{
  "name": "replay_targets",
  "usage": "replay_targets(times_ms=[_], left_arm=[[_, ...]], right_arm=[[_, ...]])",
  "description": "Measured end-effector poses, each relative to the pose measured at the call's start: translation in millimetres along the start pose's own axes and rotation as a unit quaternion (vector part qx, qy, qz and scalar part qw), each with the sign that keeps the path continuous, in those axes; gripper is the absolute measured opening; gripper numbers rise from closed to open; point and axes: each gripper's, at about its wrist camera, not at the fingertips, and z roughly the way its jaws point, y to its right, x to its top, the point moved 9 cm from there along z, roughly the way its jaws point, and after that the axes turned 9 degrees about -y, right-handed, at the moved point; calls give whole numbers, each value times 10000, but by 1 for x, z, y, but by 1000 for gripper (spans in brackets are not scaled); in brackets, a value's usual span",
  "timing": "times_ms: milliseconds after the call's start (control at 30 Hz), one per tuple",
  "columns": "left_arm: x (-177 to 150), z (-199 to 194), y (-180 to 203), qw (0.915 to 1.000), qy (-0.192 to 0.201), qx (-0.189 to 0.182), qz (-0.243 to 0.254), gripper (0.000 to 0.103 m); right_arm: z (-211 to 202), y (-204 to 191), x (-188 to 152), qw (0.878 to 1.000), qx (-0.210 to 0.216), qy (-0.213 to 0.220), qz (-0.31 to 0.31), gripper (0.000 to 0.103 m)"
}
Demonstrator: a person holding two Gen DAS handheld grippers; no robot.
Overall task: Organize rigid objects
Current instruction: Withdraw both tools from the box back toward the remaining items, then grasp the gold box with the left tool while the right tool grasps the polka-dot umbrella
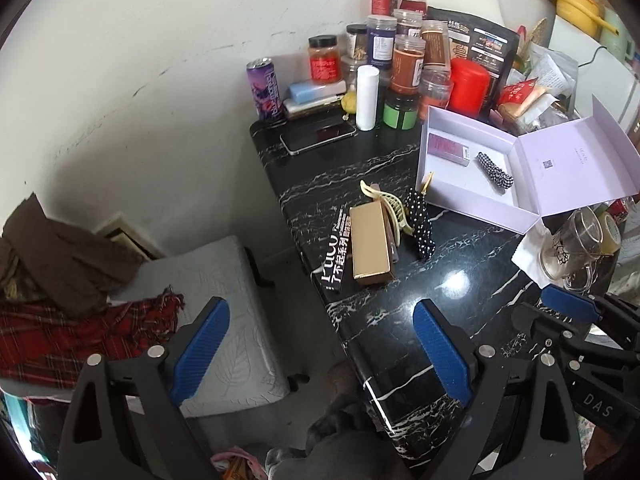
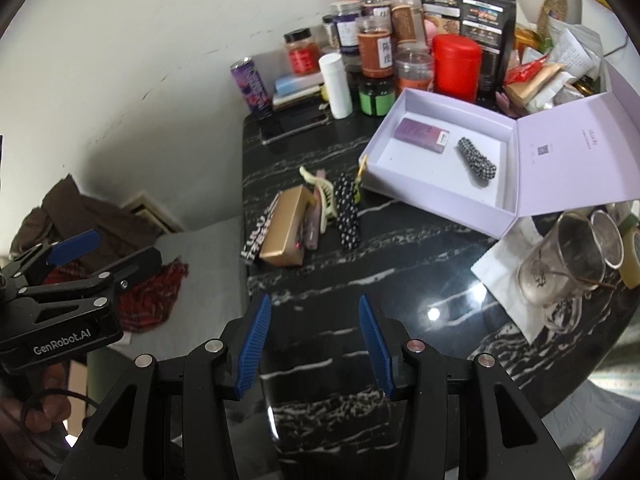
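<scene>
Both the left gripper point(image 1: 320, 350) and right gripper point(image 2: 312, 344) are hovering empty, jaws apart. The gold box point(image 2: 285, 232) is lying near the open lilac box point(image 2: 436, 196); best gripped across its narrow sides.

Gold box point(image 2: 285, 232), clips beside it; open lilac box point(image 2: 436, 196) holding two items.

Two items are lying in the one open lilac box point(image 2: 432, 196); two boxes, two hair clips are sitting near the table's point(image 2: 400, 280) left edge.
</scene>
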Motion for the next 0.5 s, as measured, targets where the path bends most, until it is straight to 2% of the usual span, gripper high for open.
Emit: replay_targets(times_ms=[233,500], left_arm=[[9,19,7,9998,9,-130,143,94],[29,64,20,9979,-294,-412,393,94]], right_arm=[[20,5,-4,9997,30,-225,-75,46],[51,20,12,9991,-25,-422,19,46]])
